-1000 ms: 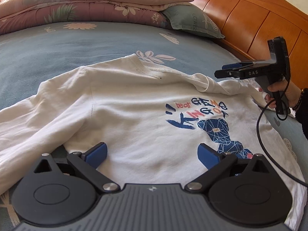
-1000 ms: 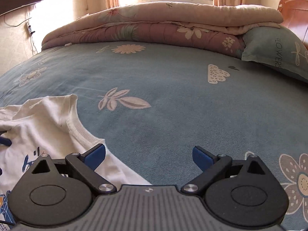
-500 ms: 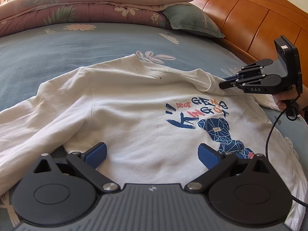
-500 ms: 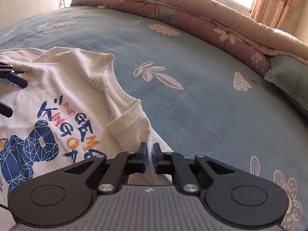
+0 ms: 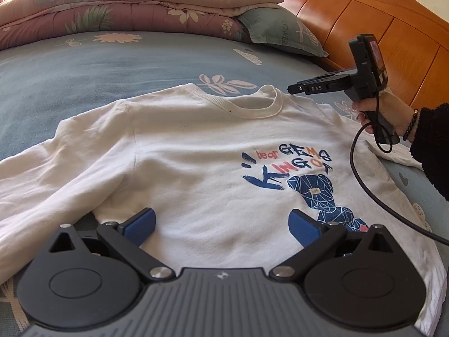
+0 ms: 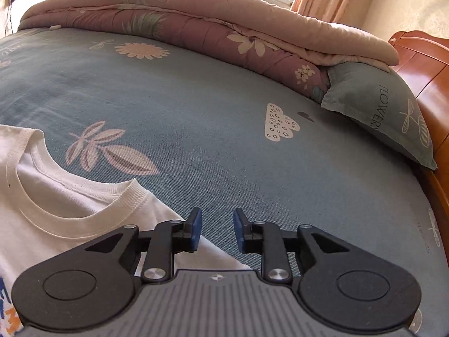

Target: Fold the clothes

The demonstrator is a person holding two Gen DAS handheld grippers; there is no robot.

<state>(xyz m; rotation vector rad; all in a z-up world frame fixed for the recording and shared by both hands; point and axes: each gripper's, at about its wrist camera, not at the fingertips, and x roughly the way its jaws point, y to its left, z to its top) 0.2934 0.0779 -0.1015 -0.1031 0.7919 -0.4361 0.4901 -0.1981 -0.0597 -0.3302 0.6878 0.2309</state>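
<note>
- The white sweatshirt (image 5: 202, 163) lies face up and spread flat on the bed (image 5: 112, 64), its collar (image 5: 252, 109) towards the folded quilt (image 5: 126, 8) and its print (image 5: 294, 174) showing.
- It looks light, soft and limp. It will sag and crease wherever it is not supported.
- The best places to hold are probably the ribbed collar, the shoulder seams or the hem, where the cloth is thicker.
- The left hand-held gripper (image 5: 221, 224) hovers over the lower chest, its jaws wide apart and holding nothing.
- The right hand-held gripper (image 6: 214, 229), beside the collar at the shoulder, is opening. Its jaws are partly apart, with only bedsheet showing between them.
</note>
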